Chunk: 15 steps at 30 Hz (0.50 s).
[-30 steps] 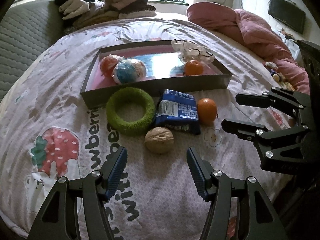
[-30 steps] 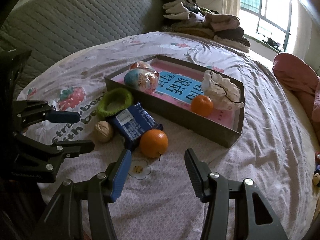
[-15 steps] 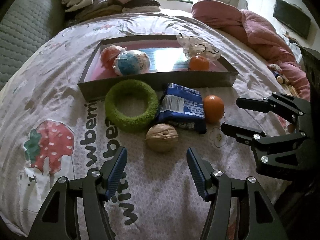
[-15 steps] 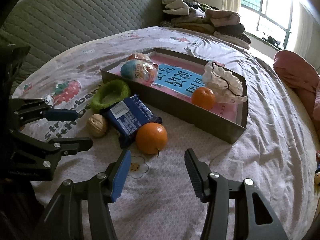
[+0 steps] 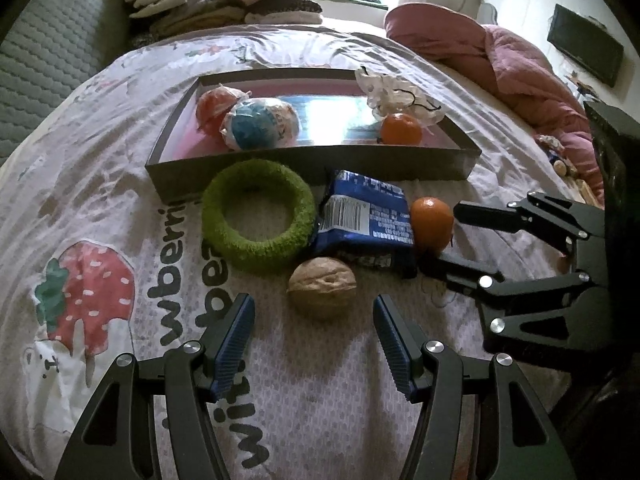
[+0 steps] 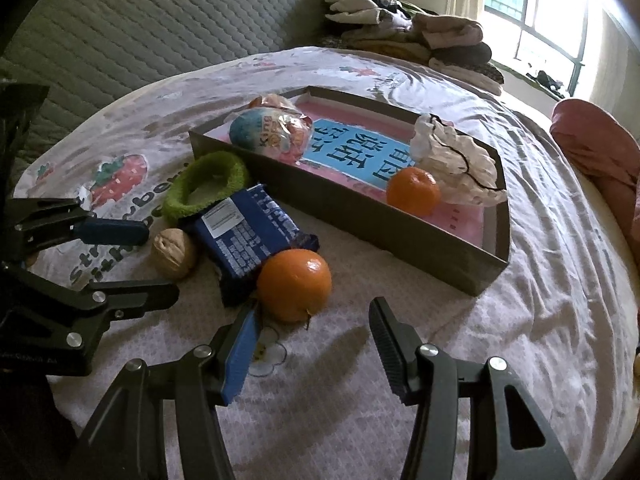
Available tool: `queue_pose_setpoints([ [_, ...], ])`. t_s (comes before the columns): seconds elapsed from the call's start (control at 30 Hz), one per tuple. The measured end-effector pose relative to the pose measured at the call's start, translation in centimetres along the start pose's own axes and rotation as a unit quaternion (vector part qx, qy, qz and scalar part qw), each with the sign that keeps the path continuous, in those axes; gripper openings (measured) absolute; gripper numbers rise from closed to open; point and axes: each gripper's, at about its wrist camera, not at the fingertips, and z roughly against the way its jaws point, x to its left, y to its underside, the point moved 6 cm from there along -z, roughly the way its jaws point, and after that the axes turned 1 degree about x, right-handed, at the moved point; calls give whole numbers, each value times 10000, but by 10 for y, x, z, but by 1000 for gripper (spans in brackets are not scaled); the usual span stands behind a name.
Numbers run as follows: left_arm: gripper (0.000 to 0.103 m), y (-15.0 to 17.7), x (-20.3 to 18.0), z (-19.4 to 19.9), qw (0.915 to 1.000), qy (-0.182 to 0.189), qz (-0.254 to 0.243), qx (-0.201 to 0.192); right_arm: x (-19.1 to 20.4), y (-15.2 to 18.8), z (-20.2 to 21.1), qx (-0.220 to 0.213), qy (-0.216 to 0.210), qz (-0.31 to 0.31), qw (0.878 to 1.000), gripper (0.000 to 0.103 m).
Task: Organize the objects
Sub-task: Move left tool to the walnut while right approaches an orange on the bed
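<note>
A shallow grey box (image 5: 312, 164) (image 6: 360, 220) on the bed holds a wrapped blue ball (image 5: 262, 122), a wrapped orange ball (image 5: 214, 108), an orange (image 5: 400, 129) (image 6: 412, 191) and a white crumpled cloth (image 6: 456, 160). In front of it lie a green ring (image 5: 258, 216) (image 6: 204, 188), a blue snack pack (image 5: 366, 220) (image 6: 244, 232), a walnut (image 5: 322, 286) (image 6: 174, 254) and a second orange (image 5: 432, 218) (image 6: 294, 284). My left gripper (image 5: 314, 320) is open just before the walnut. My right gripper (image 6: 312, 328) is open around the near side of the second orange.
The bed has a printed sheet (image 5: 100, 280). Folded clothes (image 5: 224, 0) are stacked at the far side by a grey headboard (image 6: 140, 32). A pink quilt (image 5: 500, 60) lies at the right. Each gripper shows in the other's view.
Both grippers have moved forward toward the loose objects. The walnut and the second orange are now closer to the open fingers. The objects have not moved.
</note>
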Motion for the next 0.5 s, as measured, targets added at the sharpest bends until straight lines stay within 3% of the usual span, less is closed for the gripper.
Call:
queue_pose_setpoints([
  [0.37, 63, -3, -1, -6, 9999, 92, 69, -65, 0, -5, -7, -43, -66, -15, 10000, 55],
  [0.5, 57, -4, -3, -7, 9999, 121, 60, -70, 0, -7, -6, -88, -96, -29, 9999, 52],
])
